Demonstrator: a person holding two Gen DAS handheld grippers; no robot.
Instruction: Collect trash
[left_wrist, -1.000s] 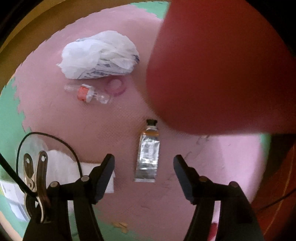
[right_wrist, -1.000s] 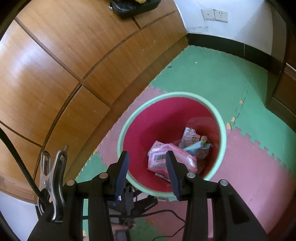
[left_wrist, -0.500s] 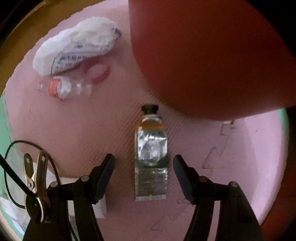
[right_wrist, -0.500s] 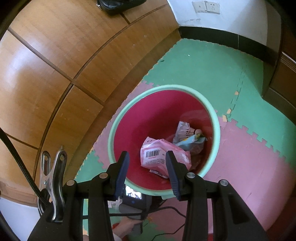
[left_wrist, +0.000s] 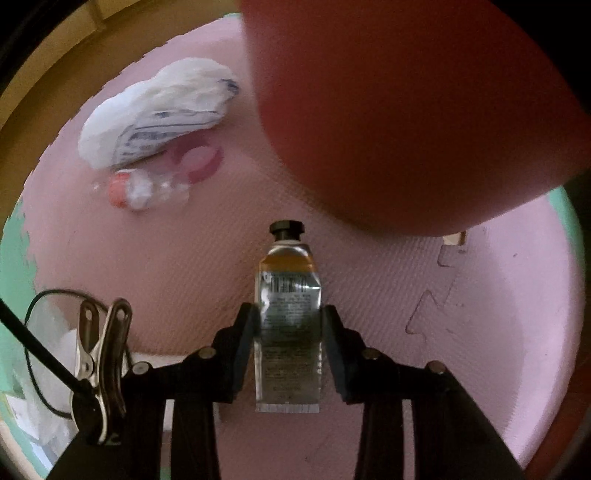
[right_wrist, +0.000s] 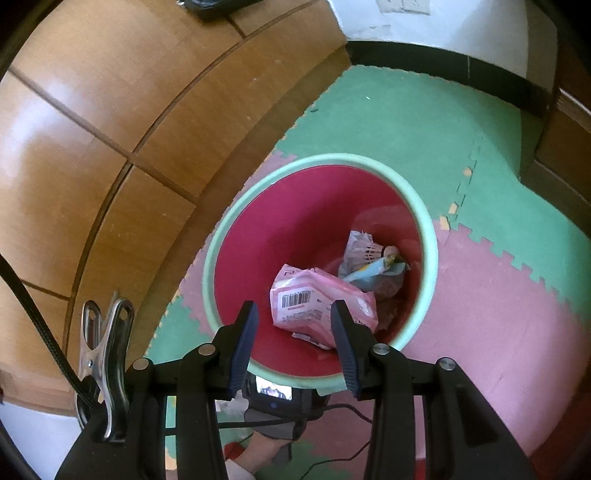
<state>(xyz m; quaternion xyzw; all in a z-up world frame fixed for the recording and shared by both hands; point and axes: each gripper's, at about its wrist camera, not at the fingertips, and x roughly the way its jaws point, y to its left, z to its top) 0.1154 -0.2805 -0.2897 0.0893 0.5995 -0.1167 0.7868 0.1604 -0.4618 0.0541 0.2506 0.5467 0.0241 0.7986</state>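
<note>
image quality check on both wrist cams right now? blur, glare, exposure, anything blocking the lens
Left wrist: dim and warm-tinted; a big out-of-focus red bin wall fills the upper right; the white bag and small bottle are soft, the tube is sharp. Right wrist: bright and sharp, glare on the wooden cabinet, strong fisheye bending of its panel lines, the wall nearly blown out.

Both wrist views steeply downward, floor-close.
</note>
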